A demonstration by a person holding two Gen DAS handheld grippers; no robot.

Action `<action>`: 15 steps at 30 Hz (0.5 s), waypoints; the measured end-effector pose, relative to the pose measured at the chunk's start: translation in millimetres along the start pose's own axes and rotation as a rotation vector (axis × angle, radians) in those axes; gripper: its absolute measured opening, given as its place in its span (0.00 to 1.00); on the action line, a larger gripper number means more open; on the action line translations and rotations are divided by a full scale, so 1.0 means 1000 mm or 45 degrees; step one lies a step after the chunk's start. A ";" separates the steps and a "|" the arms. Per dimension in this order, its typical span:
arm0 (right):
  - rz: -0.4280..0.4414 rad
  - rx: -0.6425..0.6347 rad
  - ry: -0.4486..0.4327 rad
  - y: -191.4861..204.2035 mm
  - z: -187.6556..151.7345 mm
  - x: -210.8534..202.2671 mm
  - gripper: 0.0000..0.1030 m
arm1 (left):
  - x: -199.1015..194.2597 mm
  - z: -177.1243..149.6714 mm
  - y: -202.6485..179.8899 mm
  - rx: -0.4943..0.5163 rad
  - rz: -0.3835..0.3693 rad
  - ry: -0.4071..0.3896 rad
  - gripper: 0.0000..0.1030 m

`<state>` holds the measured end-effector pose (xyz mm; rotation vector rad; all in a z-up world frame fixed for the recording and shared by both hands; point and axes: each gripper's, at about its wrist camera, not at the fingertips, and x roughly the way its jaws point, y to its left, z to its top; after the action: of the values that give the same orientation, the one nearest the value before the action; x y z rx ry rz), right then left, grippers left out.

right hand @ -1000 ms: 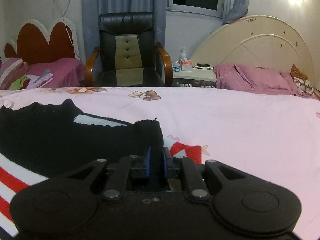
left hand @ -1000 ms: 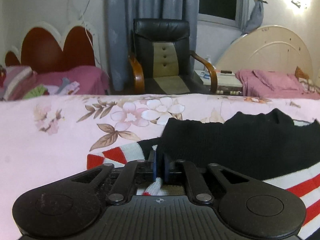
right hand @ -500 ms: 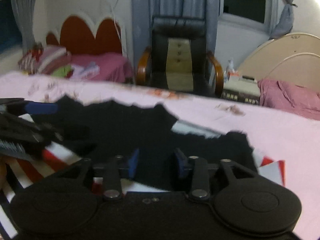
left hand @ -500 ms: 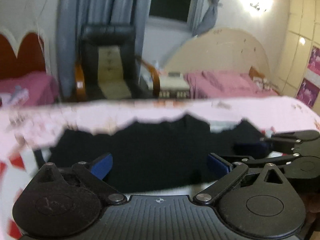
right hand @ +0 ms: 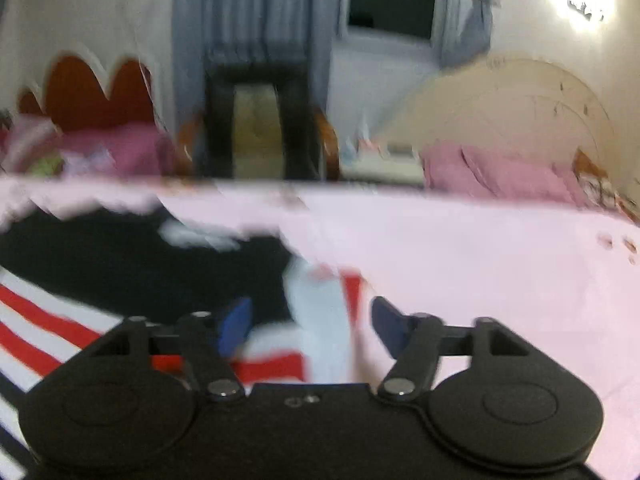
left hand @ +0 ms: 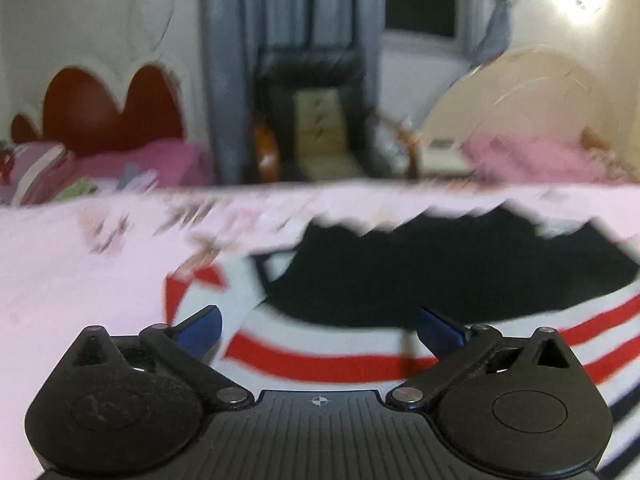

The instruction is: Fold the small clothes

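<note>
The left gripper (left hand: 318,330) and right gripper (right hand: 310,326) are both opening, fingers released. A black, red-and-white striped sweater (left hand: 460,280) lies at twelve o'clock on the pink bed sheet (left hand: 80,280).

Bed (left hand: 80,272), pink floral sheet; black, red-white striped garment (left hand: 440,280) lying flat on it.
</note>
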<state>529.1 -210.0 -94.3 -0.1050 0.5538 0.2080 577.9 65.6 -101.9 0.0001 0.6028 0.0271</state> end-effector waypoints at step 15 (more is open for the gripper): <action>0.267 -0.308 0.138 0.083 -0.045 -0.019 0.52 | -0.035 -0.054 -0.015 0.053 -0.116 0.047 1.00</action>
<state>471.9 -139.5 -125.3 -0.2954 0.6462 0.4758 518.9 49.3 -127.1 0.0127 0.6398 -0.0737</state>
